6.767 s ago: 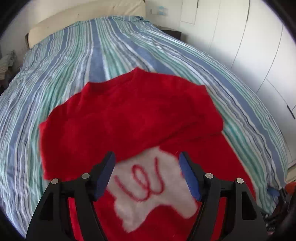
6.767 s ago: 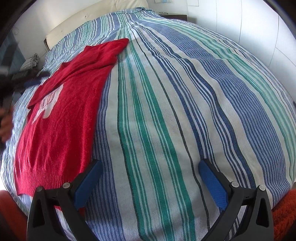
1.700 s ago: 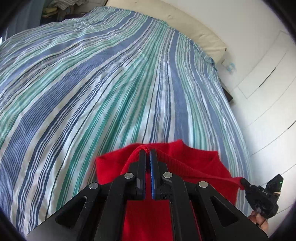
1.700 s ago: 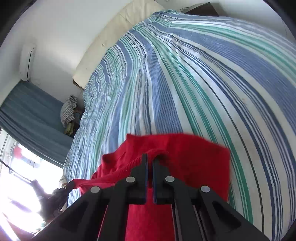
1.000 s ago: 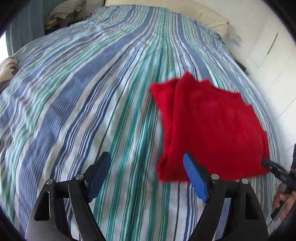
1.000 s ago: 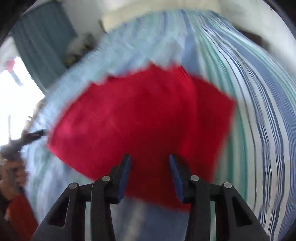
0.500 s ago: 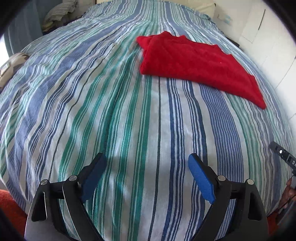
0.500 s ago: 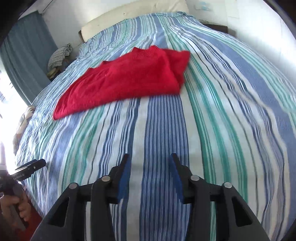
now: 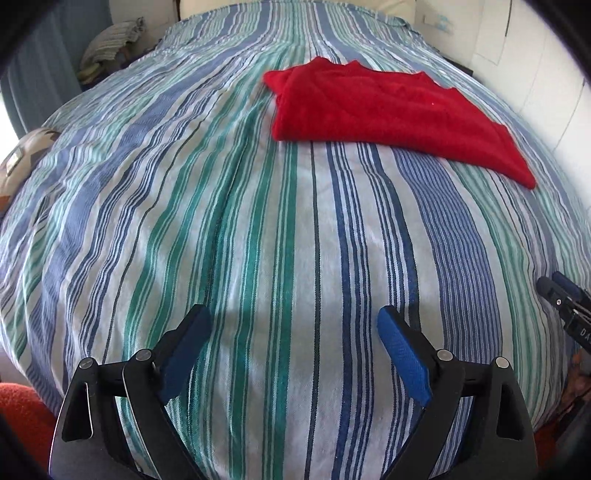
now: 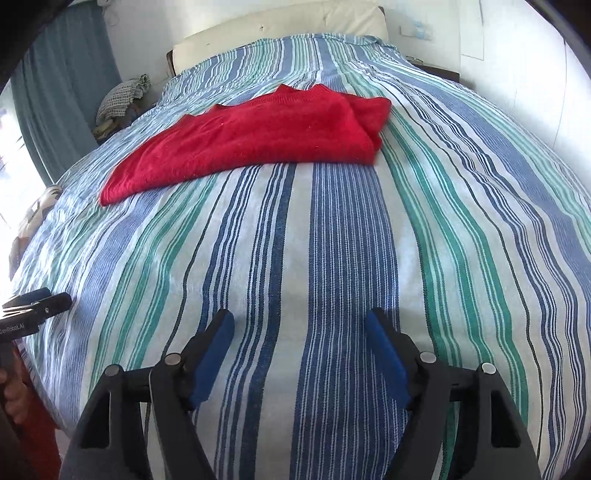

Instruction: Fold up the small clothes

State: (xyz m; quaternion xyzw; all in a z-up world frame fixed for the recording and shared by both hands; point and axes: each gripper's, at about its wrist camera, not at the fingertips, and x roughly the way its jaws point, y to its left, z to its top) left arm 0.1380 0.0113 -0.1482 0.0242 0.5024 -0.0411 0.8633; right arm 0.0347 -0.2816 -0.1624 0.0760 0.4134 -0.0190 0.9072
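Folded red knit sweater (image 9: 388, 107) lies flat on the bed's blue, green and white striped cover (image 9: 258, 240), far half of the bed, toward the cream padded headboard (image 10: 280, 26); upper right in the left wrist view, upper left of centre in the right wrist view. Left tongs (image 9: 293, 328), black arms with blue pads, stand wide apart over bare striped cover at the near end of the bed, nothing between them, well apart from the sweater. Right tongs (image 10: 301, 328) have just been opening, jaws now well apart too, empty, only cover beneath. Each tool shows at the edge of the other's view: right one at the right edge, left one at the left edge with a hand below it. Blue-grey curtain (image 10: 62, 92) at left, crumpled checked cloth pile (image 10: 122, 96) beside the bed near the headboard, white cabinet doors (image 9: 554, 74) at right.
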